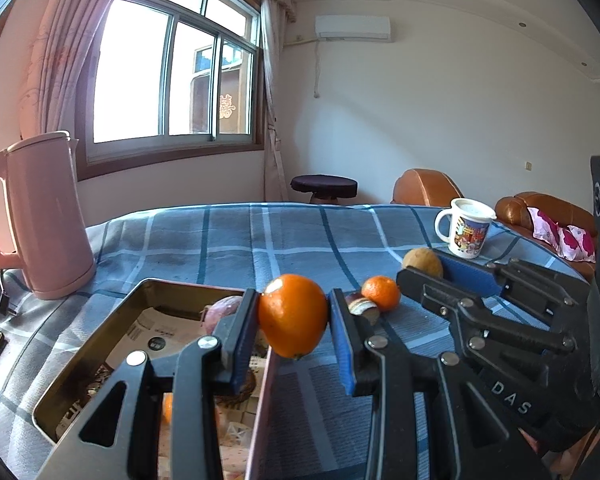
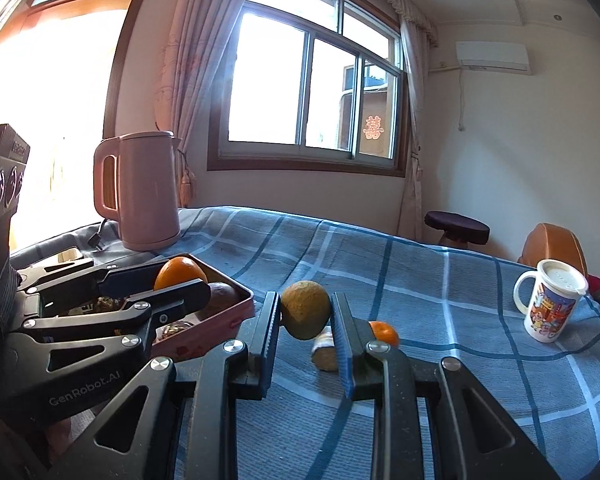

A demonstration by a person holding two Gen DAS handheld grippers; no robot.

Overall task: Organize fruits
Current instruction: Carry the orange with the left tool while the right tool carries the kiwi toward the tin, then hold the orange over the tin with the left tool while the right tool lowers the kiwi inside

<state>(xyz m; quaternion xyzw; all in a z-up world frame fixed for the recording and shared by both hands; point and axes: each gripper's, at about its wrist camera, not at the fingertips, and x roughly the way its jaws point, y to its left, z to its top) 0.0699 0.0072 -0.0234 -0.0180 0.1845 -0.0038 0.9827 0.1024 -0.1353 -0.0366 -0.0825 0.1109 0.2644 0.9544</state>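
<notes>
- The left claw (image 1: 294, 316) is clamped on a large orange (image 1: 293, 314), held in the air just over the near right edge of an open tin box (image 1: 100, 344).
- The right claw (image 2: 306, 316) is clamped on a dull yellow-green round fruit (image 2: 306, 309), lifted clear of the blue checked cloth (image 2: 420, 280) that covers the desk.
- In the tin box lie a dark purplish round fruit (image 1: 224, 307) and some printed paper and wrappers; from the right wrist view the box's outer wall looks pink.
- On the cloth between the two claws rest a small tangerine (image 1: 381, 293) and a pale brown stubby piece (image 2: 325, 354) beside it; what that piece is I cannot tell.
- Farther out, a lidded cartoon mug (image 2: 550, 306) stands toward the right edge of the desk.
- A pink electric kettle (image 1: 40, 216) stands at the far left, near the window, well apart from the fruit.
- Beyond the desk are a dark round stool (image 1: 324, 186) and a brown leather sofa (image 1: 540, 208).
</notes>
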